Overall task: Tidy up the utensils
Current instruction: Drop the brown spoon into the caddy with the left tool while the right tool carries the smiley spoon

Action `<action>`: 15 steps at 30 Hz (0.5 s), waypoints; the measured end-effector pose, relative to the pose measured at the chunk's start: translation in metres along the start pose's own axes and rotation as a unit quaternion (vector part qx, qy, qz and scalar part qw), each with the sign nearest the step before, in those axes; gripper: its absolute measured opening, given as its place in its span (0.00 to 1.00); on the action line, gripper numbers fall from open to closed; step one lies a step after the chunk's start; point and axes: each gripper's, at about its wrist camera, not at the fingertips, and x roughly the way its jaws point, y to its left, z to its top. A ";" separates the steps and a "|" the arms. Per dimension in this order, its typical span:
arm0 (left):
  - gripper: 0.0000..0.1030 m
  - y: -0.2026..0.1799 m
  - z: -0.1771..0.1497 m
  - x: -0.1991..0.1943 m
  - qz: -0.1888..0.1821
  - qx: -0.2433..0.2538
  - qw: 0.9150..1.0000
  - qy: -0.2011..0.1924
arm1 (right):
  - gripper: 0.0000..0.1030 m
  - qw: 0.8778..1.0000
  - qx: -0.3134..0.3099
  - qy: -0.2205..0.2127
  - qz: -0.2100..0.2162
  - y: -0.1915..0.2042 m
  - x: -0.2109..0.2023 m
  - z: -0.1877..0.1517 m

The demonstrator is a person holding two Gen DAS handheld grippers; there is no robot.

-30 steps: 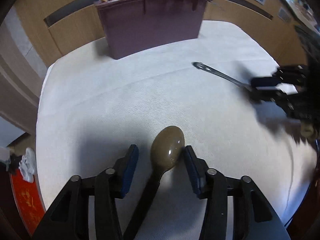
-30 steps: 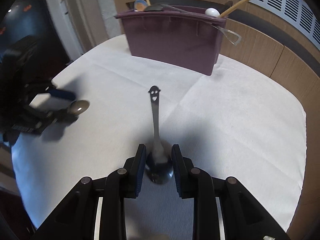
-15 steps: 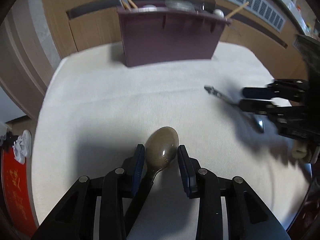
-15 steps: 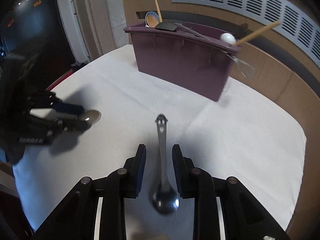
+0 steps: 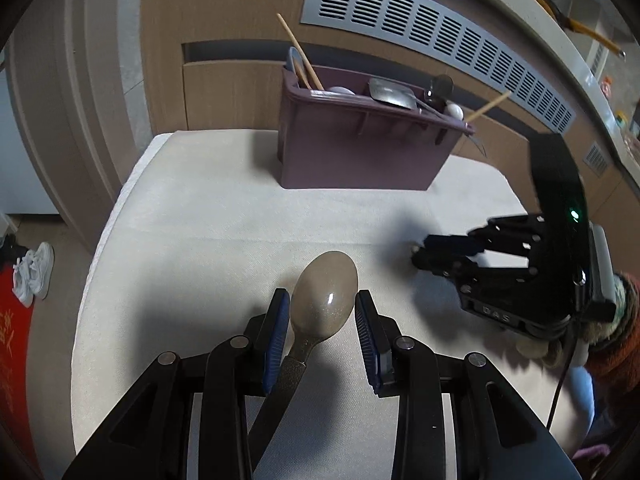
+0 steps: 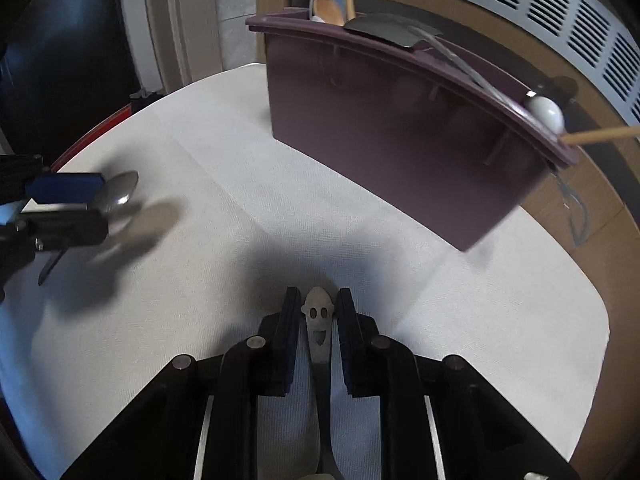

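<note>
My left gripper (image 5: pixel 320 312) is shut on a brown spoon (image 5: pixel 324 294) and holds it above the white tablecloth (image 5: pixel 208 240), bowl pointing forward. My right gripper (image 6: pixel 318 308) is shut on a metal spoon (image 6: pixel 318 320) with a smiley-face handle end that points forward; its bowl is hidden below. A purple utensil caddy (image 5: pixel 360 152) stands at the far side of the table, also seen in the right wrist view (image 6: pixel 400 128). It holds chopsticks, spoons and a spatula. Each gripper shows in the other's view: the right (image 5: pixel 424 254), the left (image 6: pixel 96 196).
Wooden cabinets with a grey vent grille (image 5: pixel 440 40) stand behind the table. The table's edge drops to the floor at the left, where white shoes (image 5: pixel 34 272) and a red mat (image 5: pixel 12 360) lie.
Both grippers have risen off the cloth with their spoons and moved toward the caddy. The metal spoon now sits deeper between the right fingers, only its handle end showing.
</note>
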 end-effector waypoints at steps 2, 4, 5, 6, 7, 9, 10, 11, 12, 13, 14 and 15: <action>0.33 -0.001 0.000 -0.001 -0.001 -0.002 1.000 0.000 | 0.15 1.000 0.014 -0.014 0.000 -0.006 -0.013 -0.008; 0.33 -0.002 0.000 -0.002 -0.001 -0.002 1.000 -0.001 | 0.15 0.999 0.030 -0.031 0.004 -0.014 -0.026 -0.013; 0.33 -0.003 0.000 -0.003 -0.003 -0.003 1.000 -0.002 | 0.15 0.998 0.041 -0.043 0.007 -0.018 -0.035 -0.017; 0.33 -0.004 0.001 -0.003 -0.004 -0.004 1.000 -0.004 | 0.15 0.998 0.047 -0.050 0.008 -0.020 -0.040 -0.017; 0.33 -0.006 0.002 -0.004 -0.005 -0.004 1.000 -0.006 | 0.15 0.996 0.057 -0.063 0.011 -0.024 -0.052 -0.022; 0.33 -0.009 0.003 -0.008 -0.008 -0.005 1.000 -0.012 | 0.15 0.994 0.068 -0.080 0.015 -0.027 -0.065 -0.029; 0.33 -0.011 0.004 -0.011 -0.009 -0.007 1.000 -0.018 | 0.15 0.993 0.074 -0.091 0.016 -0.030 -0.074 -0.032; 0.33 -0.012 0.006 -0.014 -0.011 -0.008 1.000 -0.021 | 0.15 0.991 0.079 -0.103 0.017 -0.033 -0.084 -0.036; 0.33 -0.014 0.007 -0.018 -0.014 -0.011 0.999 -0.028 | 0.15 0.990 0.084 -0.115 0.017 -0.035 -0.095 -0.038; 0.33 -0.016 0.009 -0.020 -0.016 -0.012 0.999 -0.033 | 0.15 0.988 0.088 -0.123 0.017 -0.035 -0.101 -0.038; 0.33 -0.018 0.011 -0.024 -0.019 -0.015 0.999 -0.040 | 0.15 0.986 0.093 -0.136 0.018 -0.037 -0.110 -0.040; 0.33 -0.019 0.013 -0.028 -0.022 -0.018 0.998 -0.047 | 0.15 0.985 0.096 -0.144 0.018 -0.039 -0.115 -0.038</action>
